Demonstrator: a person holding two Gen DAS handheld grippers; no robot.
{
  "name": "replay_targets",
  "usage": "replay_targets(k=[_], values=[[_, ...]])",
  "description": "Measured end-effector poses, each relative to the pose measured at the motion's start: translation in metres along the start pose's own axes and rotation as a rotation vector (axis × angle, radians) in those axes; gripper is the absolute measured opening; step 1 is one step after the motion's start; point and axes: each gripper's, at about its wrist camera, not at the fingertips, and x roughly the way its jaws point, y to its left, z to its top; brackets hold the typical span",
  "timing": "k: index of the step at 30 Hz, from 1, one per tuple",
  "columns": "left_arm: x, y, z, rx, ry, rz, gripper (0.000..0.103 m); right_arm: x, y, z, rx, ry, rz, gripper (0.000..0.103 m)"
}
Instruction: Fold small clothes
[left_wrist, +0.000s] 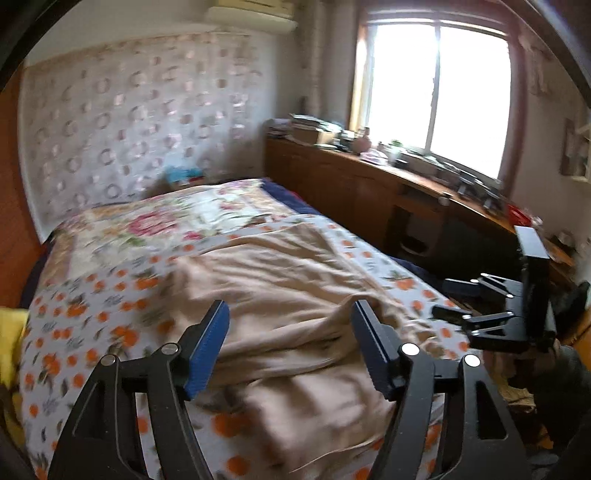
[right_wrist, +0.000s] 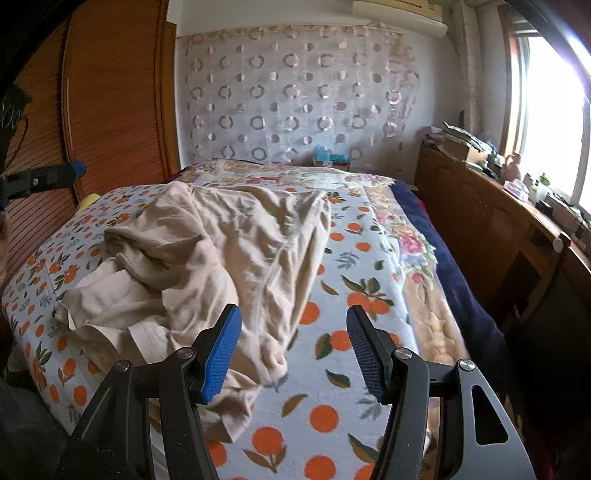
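A beige garment (left_wrist: 280, 280) (right_wrist: 221, 243) lies crumpled and partly bunched on the bed's orange-fruit sheet (left_wrist: 74, 314) (right_wrist: 332, 369). My left gripper (left_wrist: 290, 312) hovers over the garment's near part, its blue pads wide apart and touching no cloth. My right gripper (right_wrist: 293, 314) is also open above the garment's right lower edge, its left finger over the cloth and its right finger over bare sheet. The left wrist view also catches the right gripper (left_wrist: 452, 300) at the bed's right edge. The left gripper's fingertip (right_wrist: 75, 169) pokes in at the far left of the right wrist view.
A floral quilt (right_wrist: 402, 236) and a dark blue blanket (right_wrist: 443, 266) run along the bed's right side. A cluttered wooden cabinet (right_wrist: 472, 206) stands under the window. A slatted wooden wardrobe (right_wrist: 110, 110) flanks the left. Something yellow (left_wrist: 11, 332) lies at the bed's left edge.
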Motion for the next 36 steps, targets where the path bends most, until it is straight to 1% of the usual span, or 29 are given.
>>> replay_targets(k=[6, 9, 13, 21, 27, 31, 32, 36], values=[[-0.01, 0.048, -0.023, -0.082, 0.007, 0.121, 0.07, 0.015, 0.008, 0.01, -0.031, 0.005, 0.035, 0.061], [-0.014, 0.063, -0.03, -0.109, 0.004, 0.163, 0.07, 0.021, 0.013, 0.015, -0.049, 0.007, 0.048, 0.061], [-0.021, 0.078, -0.038, -0.116, 0.001, 0.216, 0.07, 0.031, 0.021, 0.025, -0.078, 0.009, 0.069, 0.061], [-0.028, 0.093, -0.046, -0.13, 0.003, 0.248, 0.07, 0.049, 0.037, 0.047, -0.141, 0.008, 0.126, 0.061], [-0.03, 0.099, -0.051, -0.139, 0.007, 0.25, 0.07, 0.07, 0.055, 0.062, -0.173, 0.036, 0.204, 0.061], [-0.03, 0.102, -0.054, -0.147, 0.007, 0.254, 0.07, 0.086, 0.07, 0.08, -0.206, 0.048, 0.295, 0.062], [-0.031, 0.103, -0.055, -0.152, 0.006, 0.254, 0.07, 0.091, 0.073, 0.083, -0.213, 0.055, 0.299, 0.065], [-0.03, 0.107, -0.059, -0.159, 0.011, 0.256, 0.07, 0.114, 0.087, 0.094, -0.243, 0.1, 0.347, 0.067]])
